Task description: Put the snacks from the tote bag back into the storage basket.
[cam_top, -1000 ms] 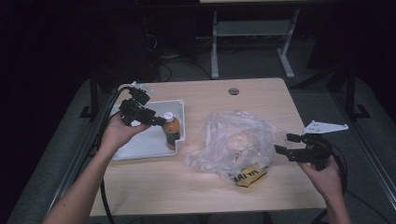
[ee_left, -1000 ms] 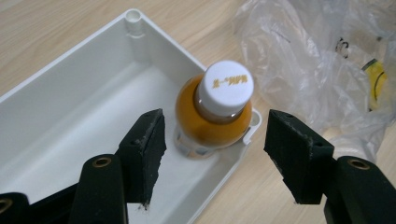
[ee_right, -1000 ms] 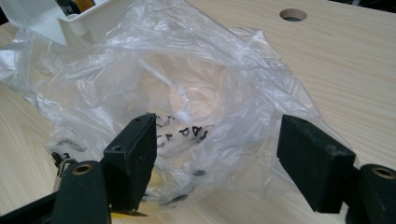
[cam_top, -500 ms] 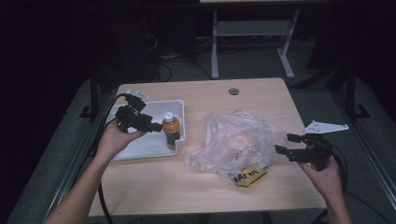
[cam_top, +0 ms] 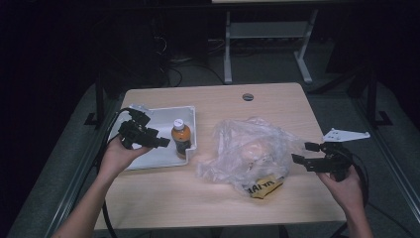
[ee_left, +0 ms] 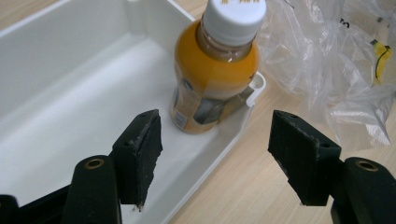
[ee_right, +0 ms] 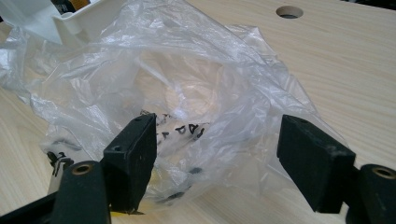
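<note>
Bottle (ee_left: 215, 65) upright in tray (ee_left: 70, 93), centre frame: rigid, smooth, likely weighty; take at mid-body; left gripper (ee_left: 217, 154) spread, empty, just been opening.

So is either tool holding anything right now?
No. Left tool gapes short of the bottle; right tool is open by the bag.

The high view is dim: the table (cam_top: 213, 198) is evenly lit from above while the room around it sinks into near black, and the picture is soft and grainy. Both gripper views are brighter and sharper. Just beyond the left gripper's jaws, the white tray (ee_left: 56, 93) glares almost shadowless. Ahead of the right gripper's jaws, the plastic bag (ee_right: 187, 93) shows pale sheen; the jaws themselves look slightly soft.
</note>
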`<move>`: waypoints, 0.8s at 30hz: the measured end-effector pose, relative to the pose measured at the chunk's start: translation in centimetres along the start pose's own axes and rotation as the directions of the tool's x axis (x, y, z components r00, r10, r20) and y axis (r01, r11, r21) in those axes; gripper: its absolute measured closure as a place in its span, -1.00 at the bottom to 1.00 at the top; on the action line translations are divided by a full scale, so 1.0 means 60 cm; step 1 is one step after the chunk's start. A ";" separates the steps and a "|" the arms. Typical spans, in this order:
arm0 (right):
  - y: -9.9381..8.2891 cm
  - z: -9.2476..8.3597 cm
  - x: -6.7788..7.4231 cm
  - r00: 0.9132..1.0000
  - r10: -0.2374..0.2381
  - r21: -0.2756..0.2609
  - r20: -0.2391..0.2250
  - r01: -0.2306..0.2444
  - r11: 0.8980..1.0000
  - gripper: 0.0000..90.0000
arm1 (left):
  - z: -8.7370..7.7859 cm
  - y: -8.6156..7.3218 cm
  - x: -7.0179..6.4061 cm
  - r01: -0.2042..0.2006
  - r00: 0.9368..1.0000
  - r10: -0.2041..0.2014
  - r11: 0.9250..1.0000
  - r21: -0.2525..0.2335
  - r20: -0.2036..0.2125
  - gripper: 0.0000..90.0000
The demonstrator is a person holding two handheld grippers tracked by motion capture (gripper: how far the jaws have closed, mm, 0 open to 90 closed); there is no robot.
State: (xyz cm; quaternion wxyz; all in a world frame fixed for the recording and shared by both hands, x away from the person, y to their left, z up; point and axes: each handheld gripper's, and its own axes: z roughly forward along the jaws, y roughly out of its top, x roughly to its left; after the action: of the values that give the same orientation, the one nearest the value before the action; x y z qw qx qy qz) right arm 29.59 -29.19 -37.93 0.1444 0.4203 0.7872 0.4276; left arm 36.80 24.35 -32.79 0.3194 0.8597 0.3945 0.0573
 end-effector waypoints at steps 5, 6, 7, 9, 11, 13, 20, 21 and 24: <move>0.000 0.000 0.000 1.000 -0.001 0.001 -0.001 0.001 1.000 -0.38 | 0.003 -0.012 0.002 0.008 1.000 -0.008 1.000 -0.003 0.009 -0.24; 0.000 0.000 0.000 1.000 -0.001 0.001 -0.001 0.001 1.000 -0.38 | 0.004 -0.014 0.001 0.010 1.000 -0.010 1.000 -0.007 0.010 -0.24; 0.000 0.000 0.000 1.000 -0.001 0.002 -0.001 0.001 1.000 -0.38 | 0.003 -0.016 0.002 0.000 1.000 0.000 1.000 -0.003 0.007 -0.24; -0.001 0.000 0.000 1.000 -0.001 0.002 0.000 0.001 1.000 -0.38 | 0.004 -0.021 0.003 -0.003 1.000 0.003 1.000 -0.006 0.007 -0.24; -0.001 0.001 -0.001 1.000 0.001 0.001 0.001 -0.001 1.000 -0.38 | 0.005 -0.026 0.003 -0.001 1.000 0.001 1.000 -0.006 0.009 -0.24; -0.001 0.001 -0.002 1.000 0.000 0.004 0.001 0.000 1.000 -0.38 | 0.007 -0.030 0.003 0.004 1.000 -0.004 1.000 -0.007 0.011 -0.25; -0.003 0.000 -0.002 1.000 0.007 0.006 0.004 -0.007 1.000 -0.38 | 0.010 -0.051 0.001 0.018 1.000 -0.017 0.999 -0.029 0.015 -0.25; -0.003 0.000 -0.002 1.000 0.007 0.006 0.004 -0.007 1.000 -0.38 | 0.010 -0.054 0.002 0.014 1.000 -0.013 1.000 -0.024 0.012 -0.25; -0.003 0.000 -0.002 1.000 0.006 0.009 0.004 -0.006 1.000 -0.38 | 0.013 -0.065 0.003 0.021 1.000 -0.021 0.999 -0.028 0.013 -0.25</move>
State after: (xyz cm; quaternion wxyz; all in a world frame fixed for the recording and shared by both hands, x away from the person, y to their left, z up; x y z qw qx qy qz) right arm 29.55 -29.33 -38.08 0.1429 0.4241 0.7875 0.4237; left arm 34.69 26.01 -35.77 0.3343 0.8514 0.4007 0.0541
